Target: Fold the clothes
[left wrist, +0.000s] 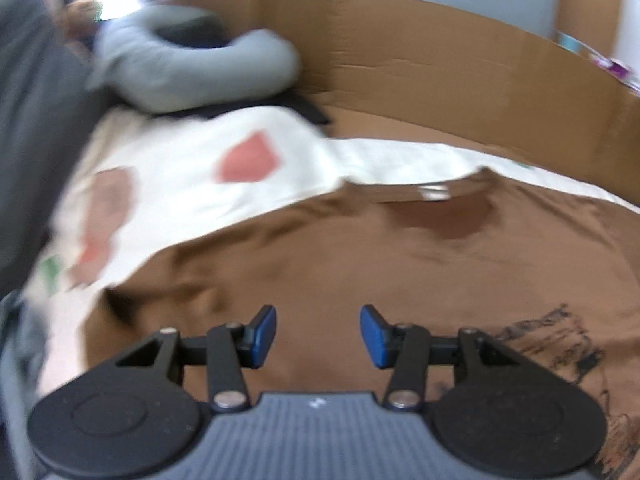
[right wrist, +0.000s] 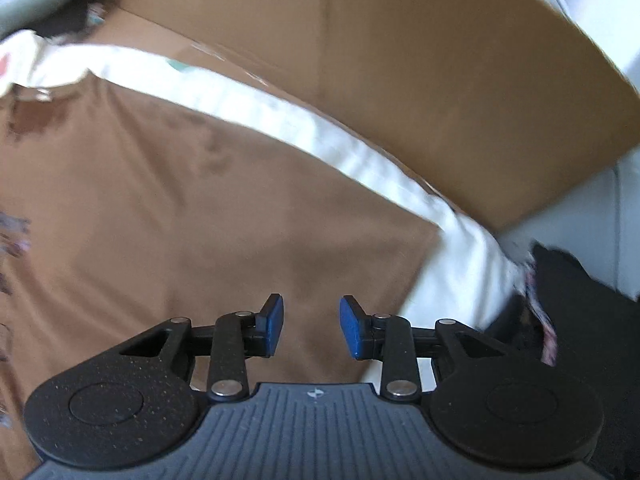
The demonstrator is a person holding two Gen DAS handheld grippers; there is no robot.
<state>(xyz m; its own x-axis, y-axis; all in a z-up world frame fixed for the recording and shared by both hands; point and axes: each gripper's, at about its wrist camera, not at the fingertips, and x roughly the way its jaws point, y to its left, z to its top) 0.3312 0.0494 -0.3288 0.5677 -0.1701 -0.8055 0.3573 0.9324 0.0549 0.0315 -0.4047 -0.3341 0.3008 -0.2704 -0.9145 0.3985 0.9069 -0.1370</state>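
A brown T-shirt (left wrist: 360, 248) lies spread flat on a white cloth with red shapes (left wrist: 192, 176). Its collar (left wrist: 448, 196) points away and a dark print (left wrist: 560, 344) shows at the right. My left gripper (left wrist: 318, 336) hovers open above the shirt's middle, nothing between its blue pads. In the right wrist view the same brown T-shirt (right wrist: 180, 208) fills the left, with its sleeve edge (right wrist: 424, 240) ending on the white cloth (right wrist: 452, 272). My right gripper (right wrist: 312, 328) is open over the sleeve area, empty.
A tall cardboard wall (left wrist: 460, 72) runs behind the cloth, also the cardboard wall (right wrist: 420, 80) in the right view. A grey garment (left wrist: 192, 68) lies piled at the far left. Dark fabric (right wrist: 580, 312) sits off the cloth's right edge.
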